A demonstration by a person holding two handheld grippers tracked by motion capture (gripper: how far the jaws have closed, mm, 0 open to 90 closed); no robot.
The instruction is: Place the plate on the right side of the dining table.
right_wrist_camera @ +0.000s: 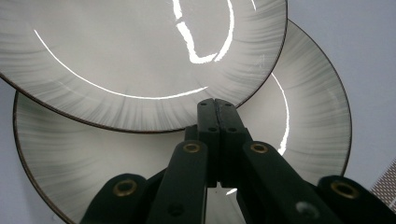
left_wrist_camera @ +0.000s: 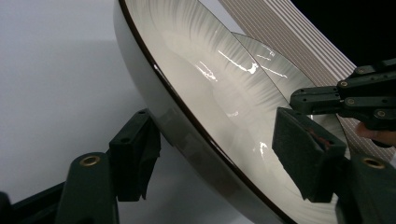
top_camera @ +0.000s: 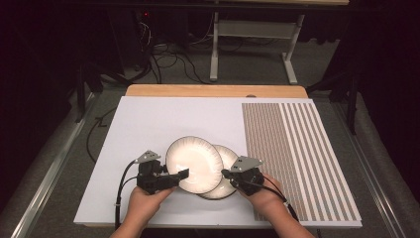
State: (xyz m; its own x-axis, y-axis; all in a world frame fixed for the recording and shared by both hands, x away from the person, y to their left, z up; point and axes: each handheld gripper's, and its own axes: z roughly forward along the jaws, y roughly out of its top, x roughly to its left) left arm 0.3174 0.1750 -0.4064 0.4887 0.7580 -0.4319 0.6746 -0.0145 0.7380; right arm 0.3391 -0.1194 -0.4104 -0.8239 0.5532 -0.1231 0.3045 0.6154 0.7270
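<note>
Two stacked plates, upper one tilted.
Left gripper (left_wrist_camera: 219,158) spread astride upper plate (top_camera: 193,162) rim; right gripper (right_wrist_camera: 215,108) pressed together over lower plate (top_camera: 225,171).

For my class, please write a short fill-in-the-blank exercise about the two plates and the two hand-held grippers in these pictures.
1. The upper plate lies partly on top of the lower plate, so together there are ____ plates on the white mat.
2. The rim of the upper plate sits between the jaws of the ____ gripper.
3. The jaws of the right gripper are ____.
4. The striped pattern covers the mat's ____ side in the high view.

Missing words: two; left; shut; right
</note>
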